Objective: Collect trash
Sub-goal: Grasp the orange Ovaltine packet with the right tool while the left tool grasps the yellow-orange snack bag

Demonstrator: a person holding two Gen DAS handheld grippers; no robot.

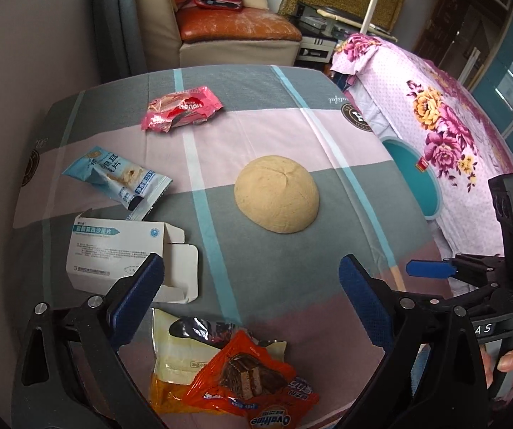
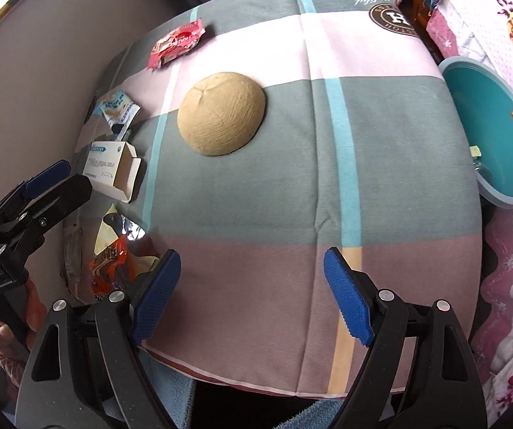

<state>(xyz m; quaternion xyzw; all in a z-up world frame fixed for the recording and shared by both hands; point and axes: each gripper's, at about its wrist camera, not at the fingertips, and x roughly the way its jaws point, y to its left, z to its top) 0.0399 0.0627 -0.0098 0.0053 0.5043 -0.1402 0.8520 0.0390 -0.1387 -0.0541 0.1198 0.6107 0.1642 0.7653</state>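
Left wrist view: the left gripper [image 1: 251,293] hangs with jaws spread wide and holding nothing, directly above the orange Ovaltine wrapper [image 1: 252,382] at the bottom centre of the frame, which overlaps a cream wrapper [image 1: 174,354]; the white medicine box [image 1: 120,250] lies just beside the left finger. Right wrist view: the right gripper [image 2: 252,293], equally wide and empty, faces bare tablecloth [image 2: 256,196], with the same wrapper pile at lower left and the teal basin [image 2: 488,136] at the right edge, so the left gripper is judged nearer the trash.

Orange wrapper [image 1: 249,389] cut by bottom edge, medicine box [image 1: 117,250] print unreadable
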